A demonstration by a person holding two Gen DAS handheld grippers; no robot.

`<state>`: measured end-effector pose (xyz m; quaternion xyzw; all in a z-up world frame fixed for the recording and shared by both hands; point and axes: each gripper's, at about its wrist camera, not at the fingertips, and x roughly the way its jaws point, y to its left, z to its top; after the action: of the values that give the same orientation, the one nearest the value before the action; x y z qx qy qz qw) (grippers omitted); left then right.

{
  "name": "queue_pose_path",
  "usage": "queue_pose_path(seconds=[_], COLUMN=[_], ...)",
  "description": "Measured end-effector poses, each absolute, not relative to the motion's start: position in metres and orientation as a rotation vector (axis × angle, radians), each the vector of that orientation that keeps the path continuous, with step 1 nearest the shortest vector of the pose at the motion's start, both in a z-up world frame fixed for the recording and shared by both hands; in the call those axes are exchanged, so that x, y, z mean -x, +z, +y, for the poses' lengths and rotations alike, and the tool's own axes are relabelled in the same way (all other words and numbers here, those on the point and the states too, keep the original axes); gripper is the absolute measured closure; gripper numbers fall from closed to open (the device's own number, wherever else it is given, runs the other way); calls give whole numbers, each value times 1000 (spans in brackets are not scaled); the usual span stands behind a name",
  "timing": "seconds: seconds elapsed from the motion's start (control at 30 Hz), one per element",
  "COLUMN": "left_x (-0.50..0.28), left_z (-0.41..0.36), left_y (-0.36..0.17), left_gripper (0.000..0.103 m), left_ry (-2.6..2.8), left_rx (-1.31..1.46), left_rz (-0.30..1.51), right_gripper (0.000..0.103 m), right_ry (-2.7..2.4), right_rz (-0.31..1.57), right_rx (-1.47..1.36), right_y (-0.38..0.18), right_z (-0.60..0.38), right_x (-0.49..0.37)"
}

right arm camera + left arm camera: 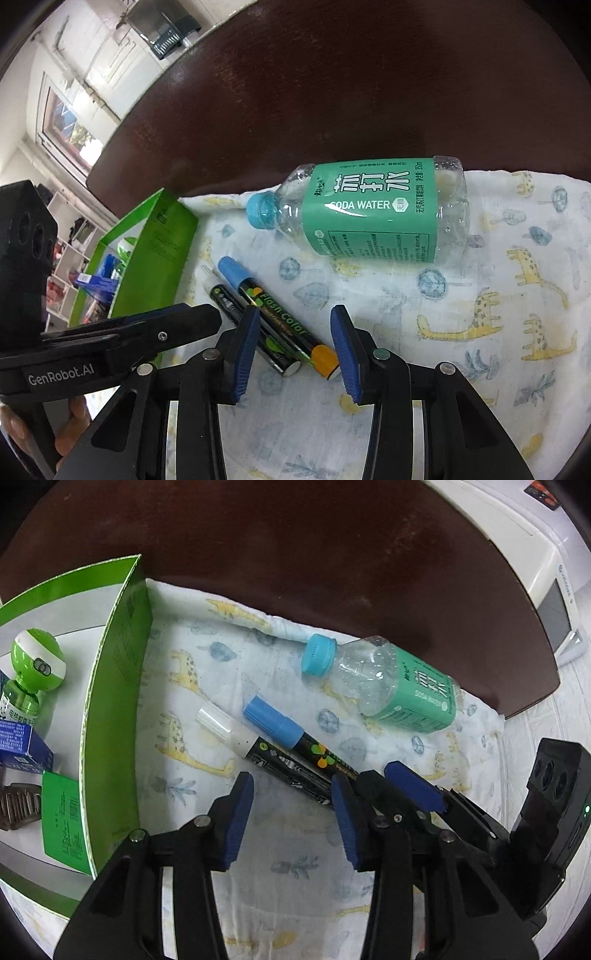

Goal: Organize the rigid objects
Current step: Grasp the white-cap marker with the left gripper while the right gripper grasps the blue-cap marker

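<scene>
Two black markers lie side by side on a giraffe-print cloth (207,686), one with a blue cap (275,723) and one with a white cap (221,725). My left gripper (291,808) hovers open over their rear halves, and its right finger crosses their barrels. In the right wrist view the blue-capped marker (284,321) and its neighbour (229,302) end between the fingers of my right gripper (295,354). It is open, with a narrow gap at the orange end. A soda water bottle (391,686) (369,210) lies on its side beyond the markers.
A green-walled box (110,701) (162,240) stands left of the cloth. It holds a green round-topped bottle (35,661), a blue carton (22,746), a green carton (62,819) and a brown clip (18,805). The dark brown tabletop (295,546) stretches behind. A white appliance (524,546) stands far right.
</scene>
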<state>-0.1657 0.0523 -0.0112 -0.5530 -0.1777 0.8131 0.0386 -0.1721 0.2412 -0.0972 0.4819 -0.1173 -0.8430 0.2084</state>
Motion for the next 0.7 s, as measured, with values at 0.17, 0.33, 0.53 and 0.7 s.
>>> queue_pose_path(seconds=[0.17, 0.33, 0.53, 0.7], left_x=[179, 187, 186, 182], left_z=[51, 54, 73, 98], left_y=[-26, -25, -25, -25], left_gripper=[62, 62, 75, 81], left_ry=[2497, 2561, 2561, 2500], left_rx=[1778, 1784, 1748, 1677], left_rz=[-588, -564, -406, -251], right_gripper=[60, 62, 68, 69], right_ry=[-2326, -2338, -2305, -2243], right_rz=[-230, -64, -49, -123], right_rx=[-1326, -1299, -1310, -1320], right_y=[-106, -104, -104, -105], right_z=[234, 227, 238, 251], right_x=[172, 164, 152, 139])
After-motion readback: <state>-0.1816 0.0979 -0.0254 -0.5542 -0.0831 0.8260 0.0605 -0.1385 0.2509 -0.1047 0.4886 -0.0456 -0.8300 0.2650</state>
